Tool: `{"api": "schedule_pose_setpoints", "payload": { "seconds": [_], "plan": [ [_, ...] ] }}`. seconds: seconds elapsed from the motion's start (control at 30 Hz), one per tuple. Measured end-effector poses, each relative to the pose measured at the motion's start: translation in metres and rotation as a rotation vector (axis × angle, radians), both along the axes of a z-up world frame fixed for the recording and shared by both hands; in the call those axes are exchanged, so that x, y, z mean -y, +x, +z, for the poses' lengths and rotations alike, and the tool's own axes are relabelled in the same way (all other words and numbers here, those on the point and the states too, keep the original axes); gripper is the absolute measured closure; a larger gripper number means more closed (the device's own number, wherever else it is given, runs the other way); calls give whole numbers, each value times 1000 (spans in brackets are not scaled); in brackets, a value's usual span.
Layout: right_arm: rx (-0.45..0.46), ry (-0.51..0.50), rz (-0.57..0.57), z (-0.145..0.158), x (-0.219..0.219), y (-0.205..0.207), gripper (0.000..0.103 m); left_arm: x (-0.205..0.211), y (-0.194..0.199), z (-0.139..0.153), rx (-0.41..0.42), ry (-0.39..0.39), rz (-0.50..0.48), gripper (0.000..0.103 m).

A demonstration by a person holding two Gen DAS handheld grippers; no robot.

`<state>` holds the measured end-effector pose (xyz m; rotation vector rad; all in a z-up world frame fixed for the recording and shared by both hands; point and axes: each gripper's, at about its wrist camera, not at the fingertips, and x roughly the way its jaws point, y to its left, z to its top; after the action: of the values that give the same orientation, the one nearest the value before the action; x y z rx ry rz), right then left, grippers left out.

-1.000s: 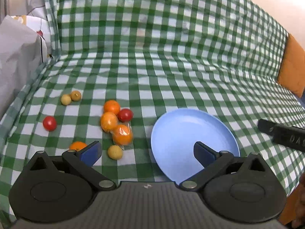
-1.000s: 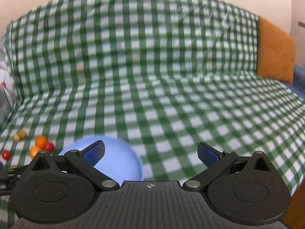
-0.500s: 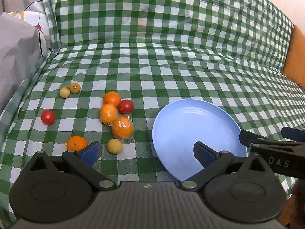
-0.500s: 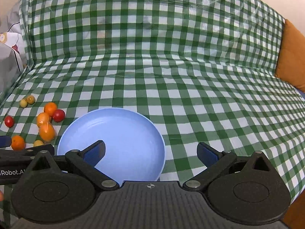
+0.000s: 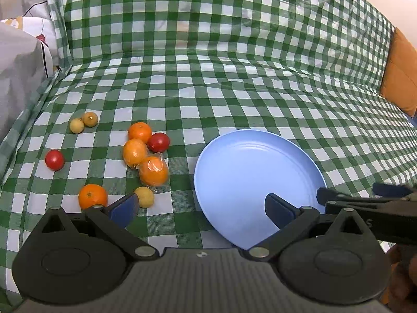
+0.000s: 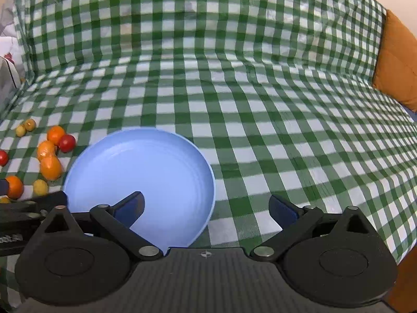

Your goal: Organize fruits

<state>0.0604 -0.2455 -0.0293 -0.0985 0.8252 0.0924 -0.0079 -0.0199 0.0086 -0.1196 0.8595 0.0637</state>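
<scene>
Left wrist view: left claw (image 5: 200,206) spread wide at the bottom of the frame, nothing between its blue pads. Blue plate (image 5: 258,167) lying bare at centre right on the green-checked cloth (image 5: 208,78), its near rim tucked behind the right pad. Fruit scattered left of centre: three oranges (image 5: 140,131) in a touching chain, the lowest (image 5: 153,174) in clear wrap, with a red tomato (image 5: 159,142) pressed against the upper two. A second tomato (image 5: 54,159) alone at far left. Two small yellowish fruits (image 5: 77,125) side by side at upper left of the group. A lone orange (image 5: 93,196) and another small yellow fruit (image 5: 144,196) just beyond the left pad, touching neither pad. Right claw (image 5: 365,195) reaching in from the right edge, tips at the plate's right rim. Orange cushion (image 5: 398,73) at the right edge; grey bedding (image 5: 18,73) at the left.

Right wrist view: right claw (image 6: 206,207) wide but closing, nothing pressed between the pads; left pad over the plate (image 6: 146,161), right pad over bare cloth (image 6: 260,78), plate rim between them. Fruit cluster (image 6: 49,165) at the left edge, all off the plate. Part of the left claw (image 6: 28,203) at lower left, beside the plate's left rim.
</scene>
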Motion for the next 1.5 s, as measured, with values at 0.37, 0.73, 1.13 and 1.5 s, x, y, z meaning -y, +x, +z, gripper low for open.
{"api": "schedule_pose_setpoints", "payload": {
  "seconds": [0.37, 0.73, 1.13, 1.5],
  "plan": [
    [-180, -3, -148, -37, 31, 29, 22, -2, -3, 0, 6, -5, 3, 0],
    [-173, -18, -199, -37, 42, 39, 22, 2, -2, -1, -4, -11, -28, 0],
    [30, -14, -11, -6, 10, 3, 14, 5, 3, -5, -32, -36, -68, 1],
    [34, -12, 25, 2, 11, 2, 14, 7, 4, -4, -31, -37, -68, 0]
  ]
}}
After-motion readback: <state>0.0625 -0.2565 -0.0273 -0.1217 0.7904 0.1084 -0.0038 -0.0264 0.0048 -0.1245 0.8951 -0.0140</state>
